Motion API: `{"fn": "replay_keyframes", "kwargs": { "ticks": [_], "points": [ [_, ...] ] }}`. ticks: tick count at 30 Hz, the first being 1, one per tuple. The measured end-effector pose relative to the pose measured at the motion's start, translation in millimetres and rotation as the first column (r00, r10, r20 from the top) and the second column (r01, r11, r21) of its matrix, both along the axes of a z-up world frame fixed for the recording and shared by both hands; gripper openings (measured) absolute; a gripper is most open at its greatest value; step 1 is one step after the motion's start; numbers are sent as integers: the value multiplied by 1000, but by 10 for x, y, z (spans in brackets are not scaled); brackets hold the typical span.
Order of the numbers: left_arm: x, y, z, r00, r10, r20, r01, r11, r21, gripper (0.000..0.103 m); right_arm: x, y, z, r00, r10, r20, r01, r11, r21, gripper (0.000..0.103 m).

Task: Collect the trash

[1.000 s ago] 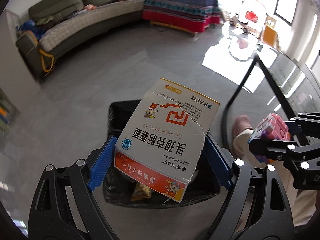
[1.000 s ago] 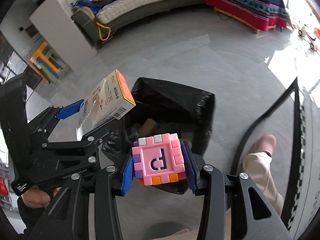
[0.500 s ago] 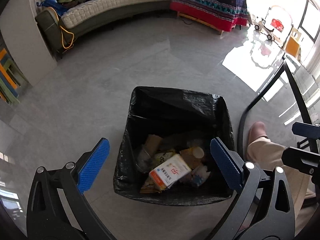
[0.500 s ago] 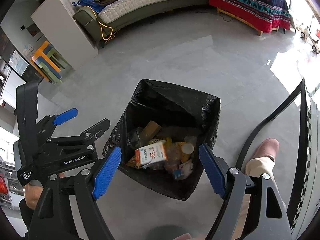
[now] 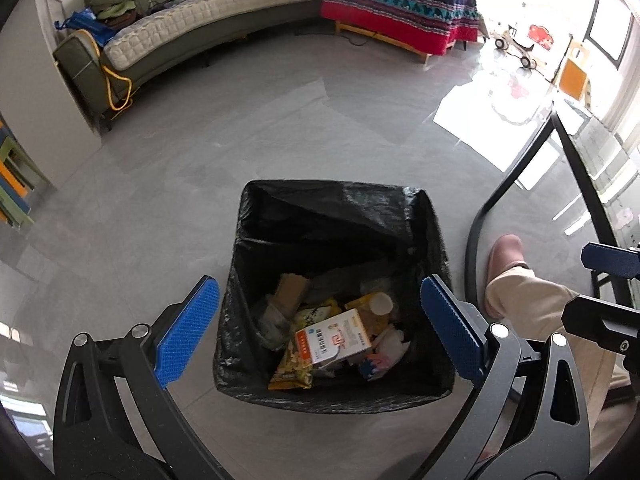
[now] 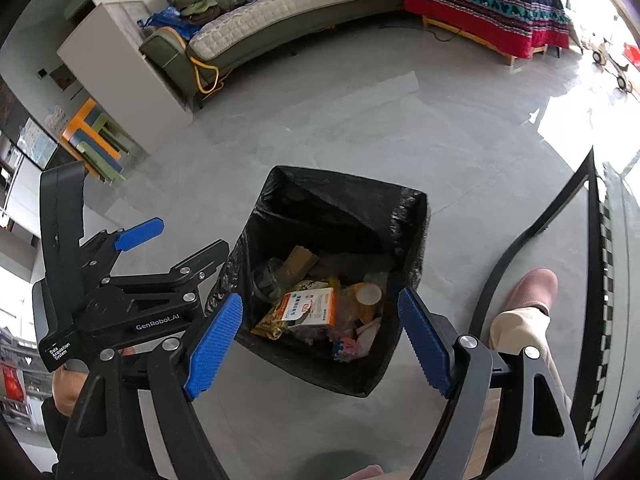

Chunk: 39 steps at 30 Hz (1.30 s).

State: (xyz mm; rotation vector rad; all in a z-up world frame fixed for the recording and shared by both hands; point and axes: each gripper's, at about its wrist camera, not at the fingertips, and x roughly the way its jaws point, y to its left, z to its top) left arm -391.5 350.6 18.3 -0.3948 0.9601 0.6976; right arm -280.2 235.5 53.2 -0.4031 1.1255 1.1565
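Observation:
A bin lined with a black bag (image 5: 340,208) stands on the grey floor, holding several pieces of trash. On top lies a white and orange medicine box (image 5: 334,338), also seen in the right wrist view (image 6: 308,308). A pink puzzle cube (image 6: 346,346) lies beside it near the bin's front. My left gripper (image 5: 318,282) hangs open above the bin with nothing between its blue pads. My right gripper (image 6: 320,298) is open and empty too, over the bin's near side. The left gripper (image 6: 180,240) shows at the left of the right wrist view.
A person's beige trouser leg and pink slipper (image 5: 506,256) stand right of the bin, next to a black table frame (image 5: 516,184). A green sofa (image 5: 200,12) and a bed with a red patterned cover (image 5: 400,4) line the far wall. Coloured stools (image 6: 96,136) stand at the left.
A second ago the left gripper held the medicine box and the right gripper held the pink cube above the bin. Both have opened, and both things now lie in the bin.

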Motion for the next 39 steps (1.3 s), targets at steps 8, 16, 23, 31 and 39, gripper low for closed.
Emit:
{"fn": "replay_keyframes", "kwargs": {
  "ticks": [8, 16, 23, 31, 39],
  "points": [
    [414, -232, 126, 996, -85, 5, 84, 996, 21, 97, 359, -324, 86, 996, -83, -6, 84, 996, 27, 81],
    [944, -573, 247, 980, -198, 4, 198, 980, 38, 97, 781, -744, 193, 982, -191, 2, 191, 980, 56, 81],
    [1428, -980, 390, 949, -316, 8, 315, 947, 62, 97, 1168, -1192, 245, 955, -296, -4, 296, 952, 74, 81],
    [2021, -1543, 477, 891, -455, 10, 453, 889, 64, 97, 1589, -1865, 276, 903, -430, -8, 429, 899, 89, 81],
    [2608, -2232, 487, 812, -583, 26, 581, 812, 59, 97, 1973, -2747, 238, 805, -593, -10, 591, 802, 88, 81]
  ]
}}
